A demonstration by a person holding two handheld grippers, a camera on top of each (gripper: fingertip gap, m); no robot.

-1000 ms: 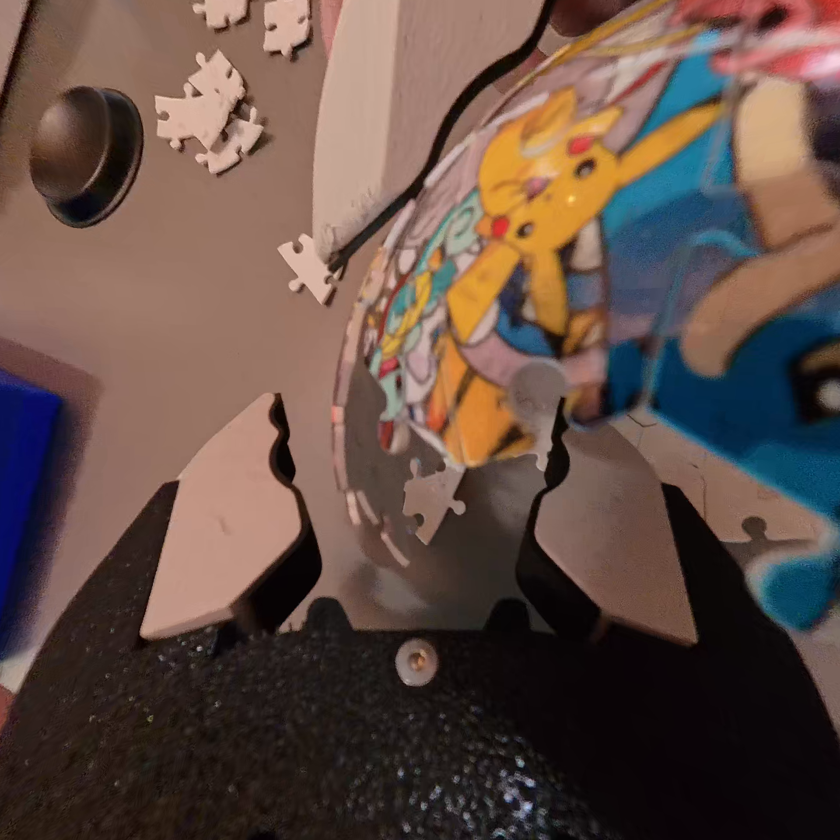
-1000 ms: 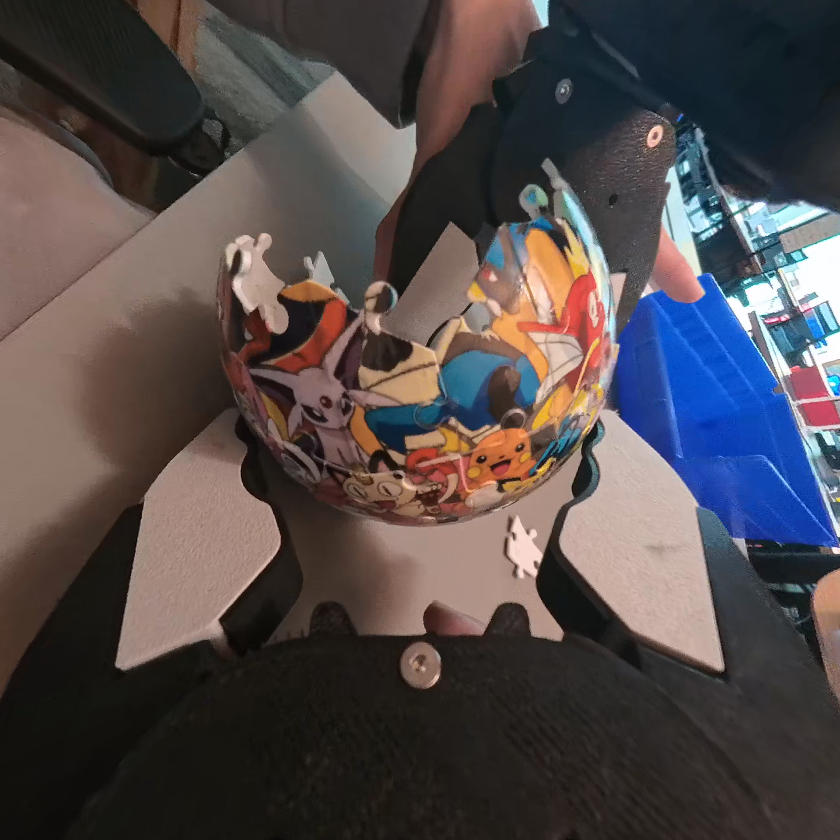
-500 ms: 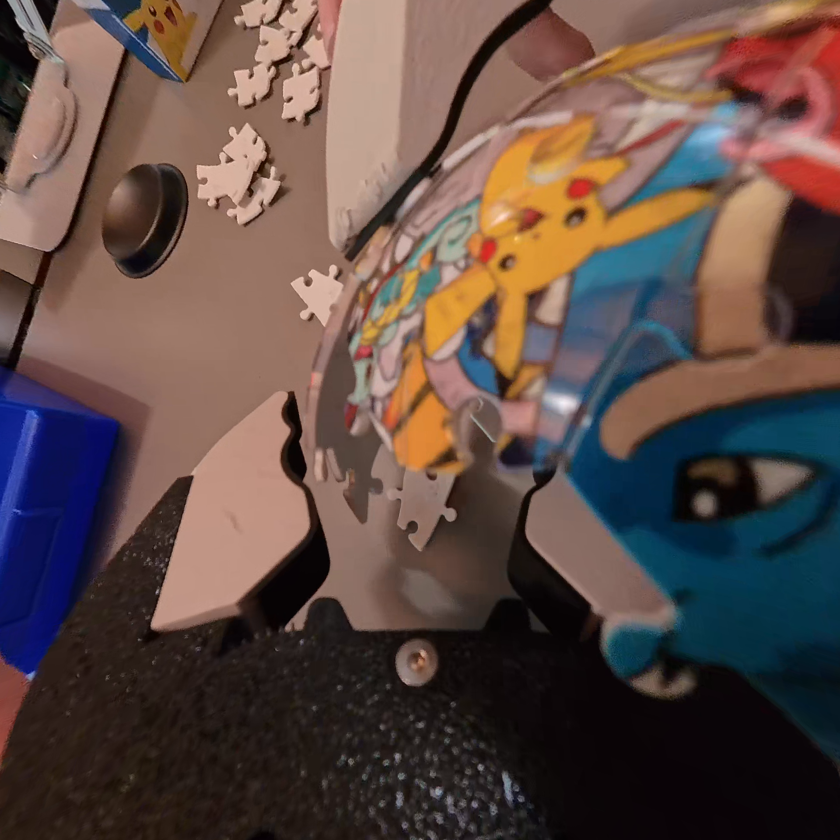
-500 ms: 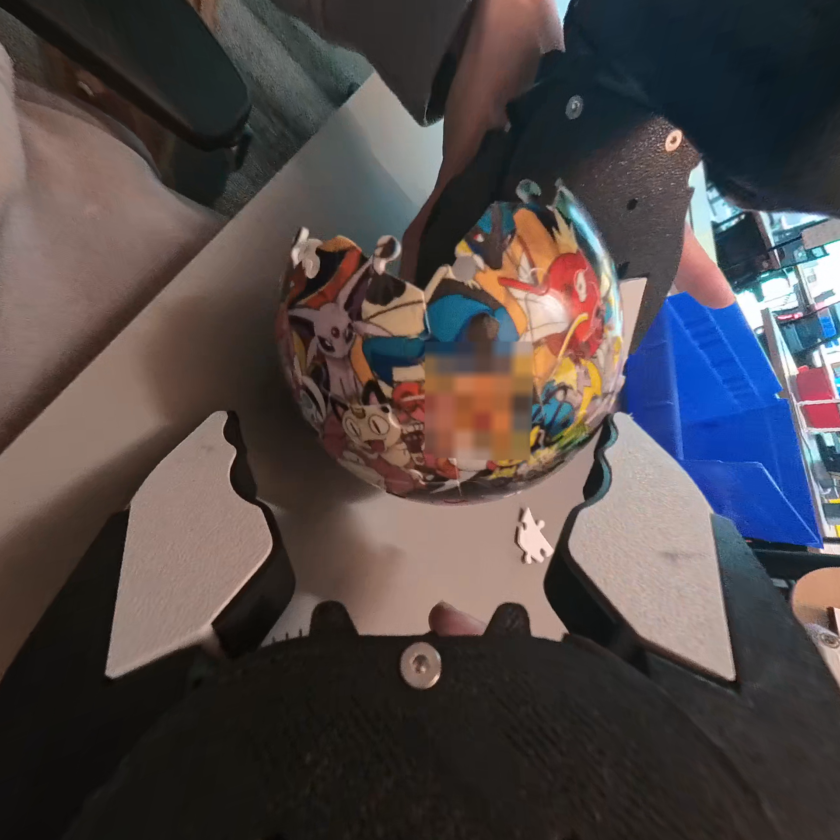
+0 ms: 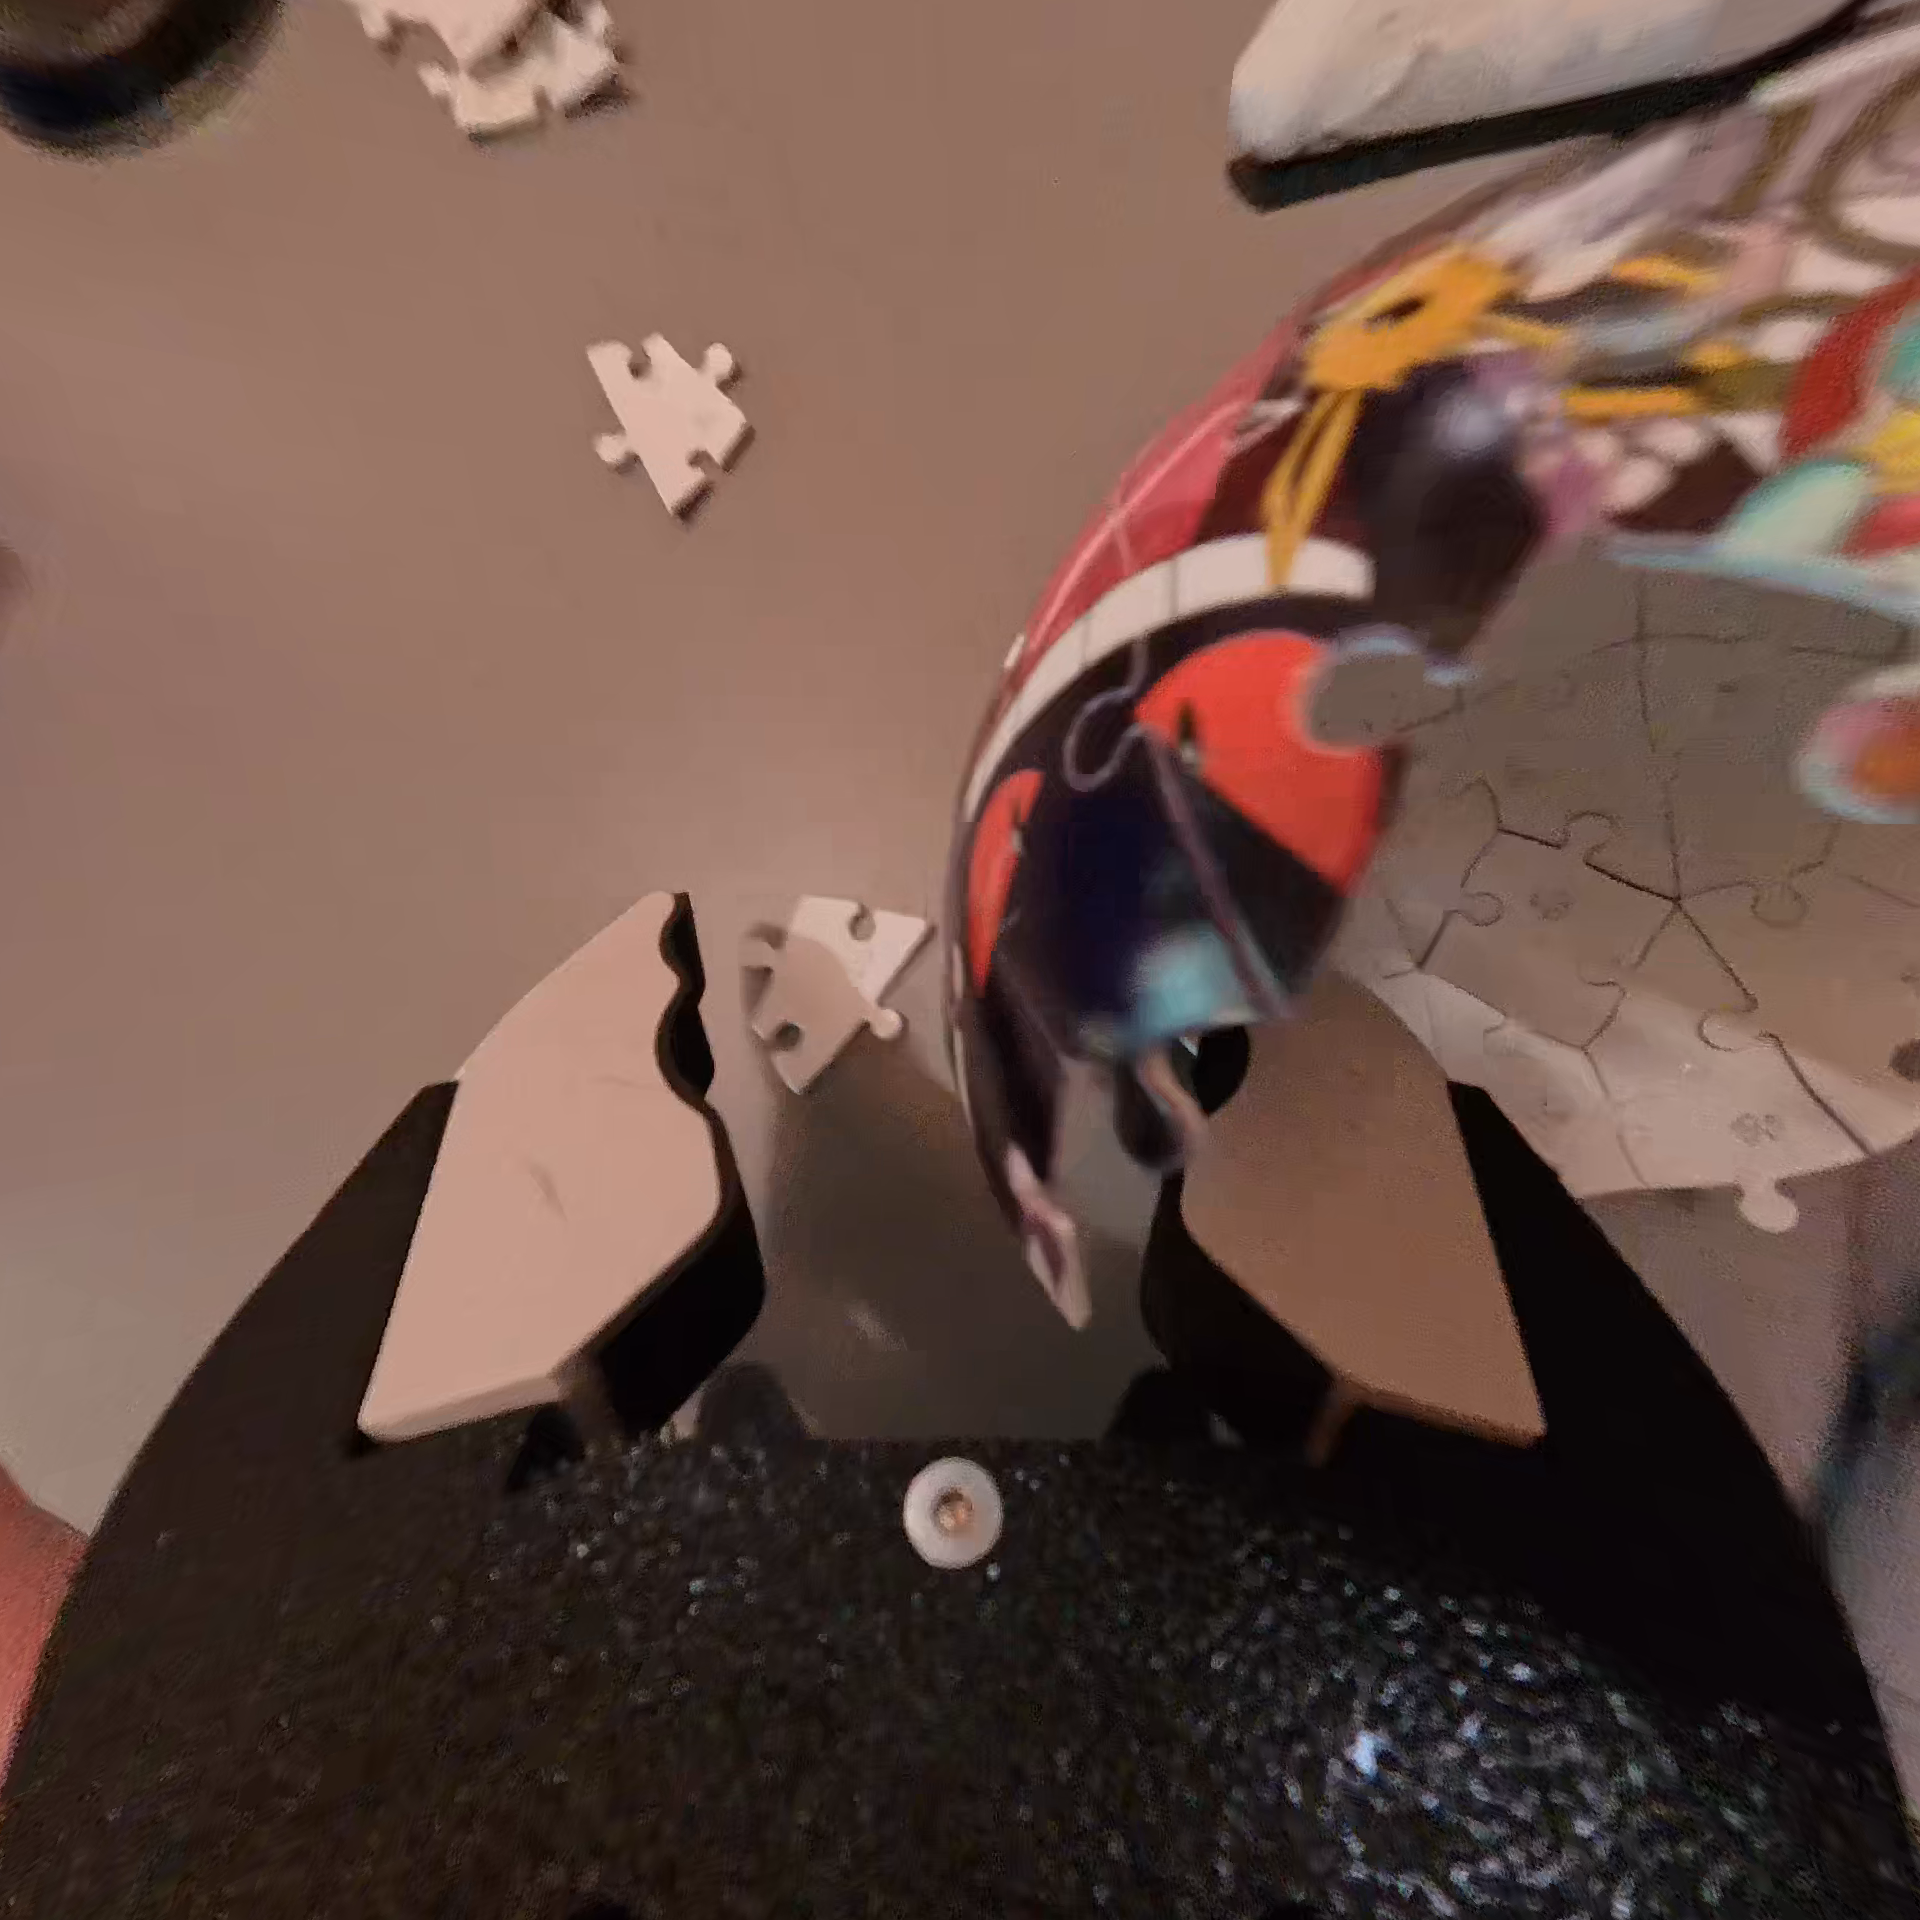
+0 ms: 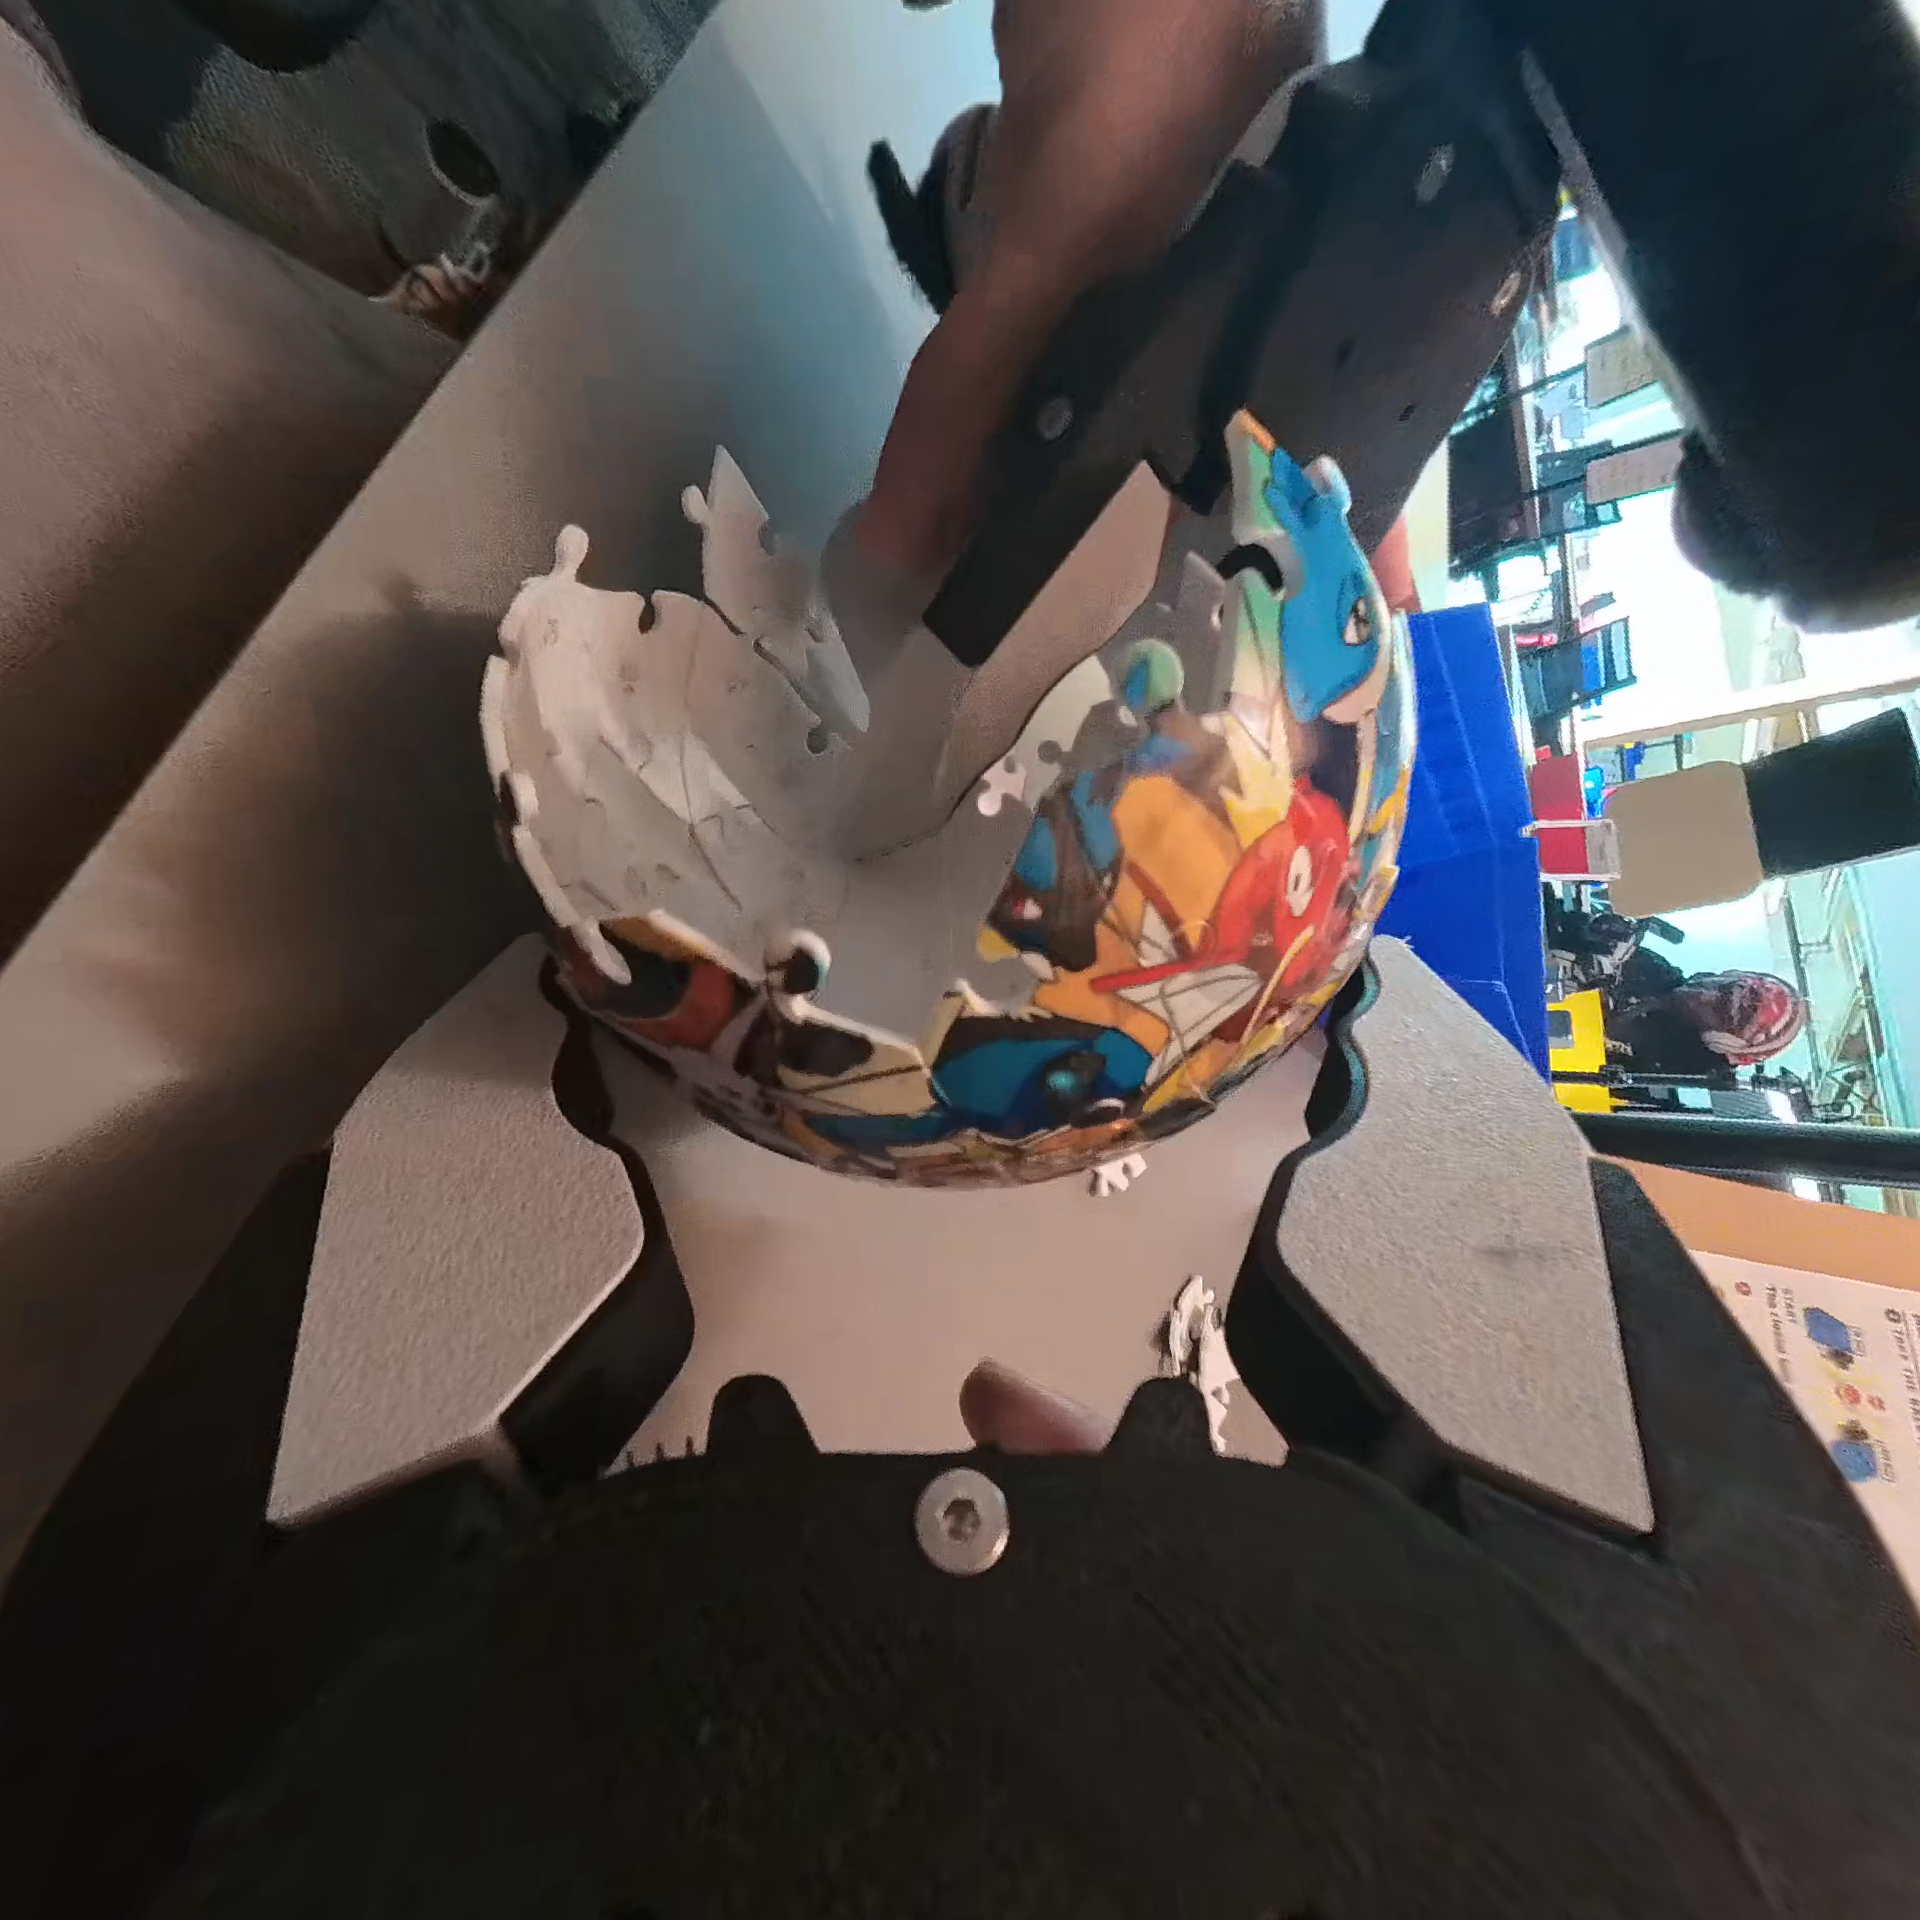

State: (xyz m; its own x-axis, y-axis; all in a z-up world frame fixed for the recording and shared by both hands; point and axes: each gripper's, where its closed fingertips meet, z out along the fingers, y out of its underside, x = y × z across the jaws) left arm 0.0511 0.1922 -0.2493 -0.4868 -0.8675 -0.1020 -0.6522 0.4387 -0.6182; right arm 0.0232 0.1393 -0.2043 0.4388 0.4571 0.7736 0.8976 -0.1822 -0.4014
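Note:
A part-built puzzle ball [image 6: 1143, 935], cartoon-printed outside and white inside, sits on the grey table [image 6: 260, 935] with its open side up. My right gripper [image 6: 956, 987] is open, its two fingertips on either side of the ball's lower half. My left gripper [image 5: 945, 992] is open and straddles the shell's rim [image 5: 1143, 831]. Seen in the right wrist view, it comes down from above [image 6: 1195, 416] with one finger [image 6: 914, 748] inside the shell. A loose white piece [image 5: 826, 987] lies by my left gripper's fingertips.
More loose white pieces lie on the table [image 5: 670, 421], with a small pile [image 5: 509, 62] beside a black knob [image 5: 94, 62]. One piece [image 6: 1195, 1340] lies between my right fingers. A blue bin [image 6: 1455, 831] stands behind the ball, a printed sheet [image 6: 1818, 1382] at right.
The ball has tipped and turned, so its white inside now faces the right wrist view. My left gripper has moved over the rim, with one finger now inside the shell.

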